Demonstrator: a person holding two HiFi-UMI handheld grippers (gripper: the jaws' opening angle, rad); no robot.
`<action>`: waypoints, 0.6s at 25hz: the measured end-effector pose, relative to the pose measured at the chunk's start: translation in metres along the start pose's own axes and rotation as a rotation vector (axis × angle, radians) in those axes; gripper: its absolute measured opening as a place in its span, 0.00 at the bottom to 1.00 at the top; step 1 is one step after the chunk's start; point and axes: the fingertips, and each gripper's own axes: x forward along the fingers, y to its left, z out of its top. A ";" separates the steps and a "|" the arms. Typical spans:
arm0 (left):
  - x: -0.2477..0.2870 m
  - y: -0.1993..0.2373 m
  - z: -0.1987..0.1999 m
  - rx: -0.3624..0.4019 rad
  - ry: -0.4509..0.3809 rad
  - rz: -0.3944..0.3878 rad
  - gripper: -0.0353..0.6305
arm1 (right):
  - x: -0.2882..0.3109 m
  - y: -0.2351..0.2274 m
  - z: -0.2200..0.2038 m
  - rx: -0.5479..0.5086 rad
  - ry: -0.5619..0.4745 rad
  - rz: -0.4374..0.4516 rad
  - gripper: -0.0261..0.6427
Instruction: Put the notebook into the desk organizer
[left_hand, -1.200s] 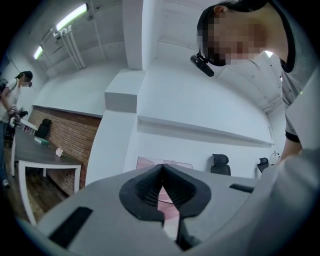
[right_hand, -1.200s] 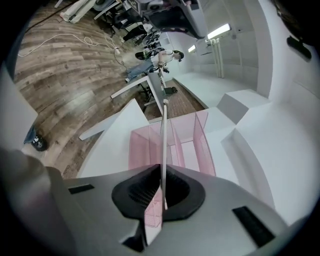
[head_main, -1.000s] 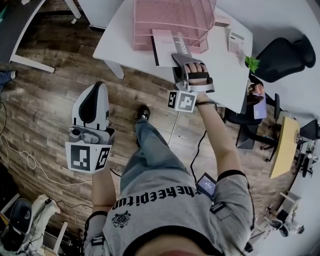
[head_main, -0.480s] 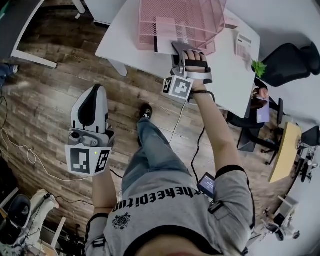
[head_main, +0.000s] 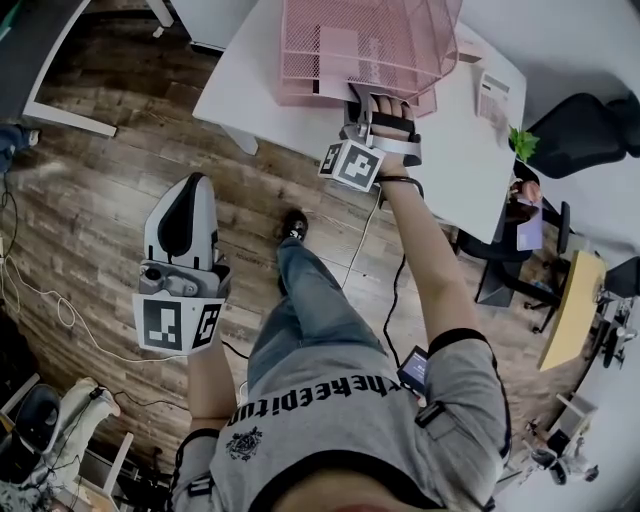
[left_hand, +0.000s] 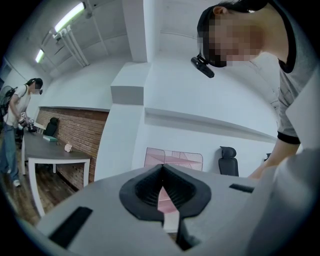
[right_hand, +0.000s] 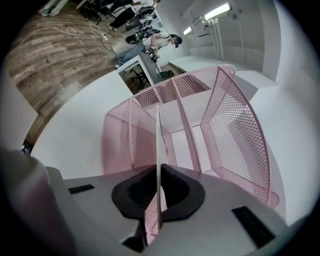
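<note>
Your right gripper (right_hand: 158, 194) is clamped tight on the near edge of the notebook (right_hand: 158, 145), holding it edge-on between the pads so that it runs parallel to the mesh dividers of the pink desk organizer (right_hand: 235, 130). That alignment looks deliberate, since it lets the thin cover slide into a slot without catching on the mesh. Seen from your head, the organizer sits at 12 o'clock on the white table (head_main: 245, 95), with your right hand at its mouth and most of the notebook already inside behind the mesh. Your left gripper (head_main: 189, 182) hangs at about 8 o'clock over the wooden floor (head_main: 90, 190) with its jaws together on nothing; it appears parked clear because one hand is enough for this insertion. A second ago the notebook lay largely outside the organizer on the table. Your right hand has since pushed toward 12 o'clock and carried it in, while the left gripper has barely shifted.
</note>
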 end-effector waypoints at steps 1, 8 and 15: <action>0.001 0.001 0.000 -0.001 0.001 0.001 0.06 | 0.003 0.000 -0.001 0.000 0.006 -0.003 0.05; 0.005 0.002 -0.004 -0.001 0.014 0.001 0.06 | 0.009 -0.001 -0.002 -0.010 0.008 -0.026 0.05; 0.006 0.000 -0.004 -0.002 0.016 -0.013 0.06 | 0.004 0.003 0.002 0.023 -0.021 0.041 0.05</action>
